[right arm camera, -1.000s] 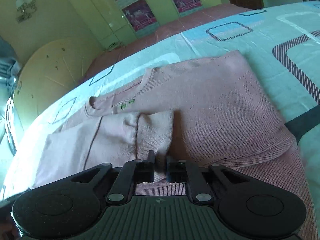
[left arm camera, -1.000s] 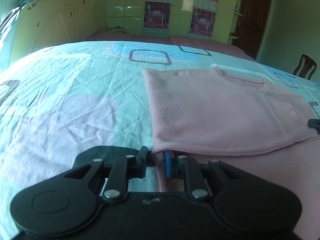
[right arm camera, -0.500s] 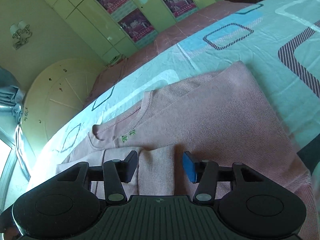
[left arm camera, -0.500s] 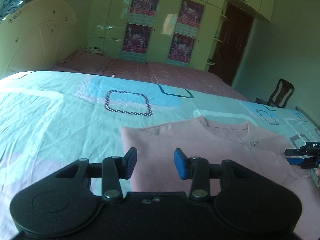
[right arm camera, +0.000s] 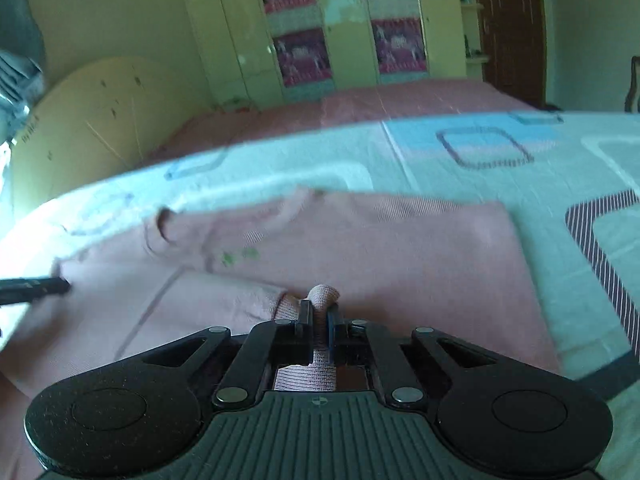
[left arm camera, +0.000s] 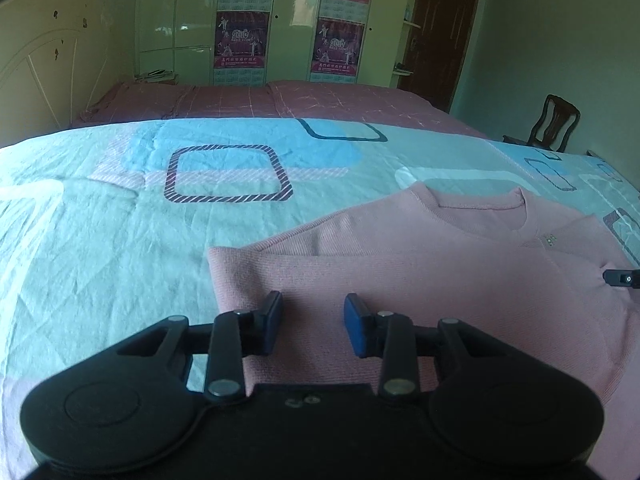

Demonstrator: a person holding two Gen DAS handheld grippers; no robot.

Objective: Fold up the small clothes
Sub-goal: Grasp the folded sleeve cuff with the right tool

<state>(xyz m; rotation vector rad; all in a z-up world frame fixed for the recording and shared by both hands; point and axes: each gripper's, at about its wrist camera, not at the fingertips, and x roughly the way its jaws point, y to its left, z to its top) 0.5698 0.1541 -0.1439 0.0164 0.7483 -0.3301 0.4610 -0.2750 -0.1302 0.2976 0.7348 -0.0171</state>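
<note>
A pink sweater (left arm camera: 420,264) lies flat on the bed, neck toward the far side, with one side folded in. My left gripper (left arm camera: 313,304) hovers over its near left part. The jaws are apart and closing a little, with only flat fabric beneath them and nothing pinched. In the right wrist view the same sweater (right arm camera: 400,248) spreads ahead, blurred. My right gripper (right arm camera: 320,312) is shut on the ribbed sleeve cuff (right arm camera: 325,294), which bulges up between the pads. The right gripper's tip (left arm camera: 620,278) shows at the right edge of the left view.
The sweater rests on a turquoise bedsheet (left arm camera: 120,240) with square patterns. A pink cover (left arm camera: 280,100) lies beyond it. A cream headboard (left arm camera: 44,76) stands at the left, a wardrobe with posters (left arm camera: 288,20) at the back, and a wooden chair (left arm camera: 554,122) at the right.
My left gripper let go of the sweater's edge, opened and moved forward over the garment. My right gripper opened, then shut on the sleeve cuff and rolled.
</note>
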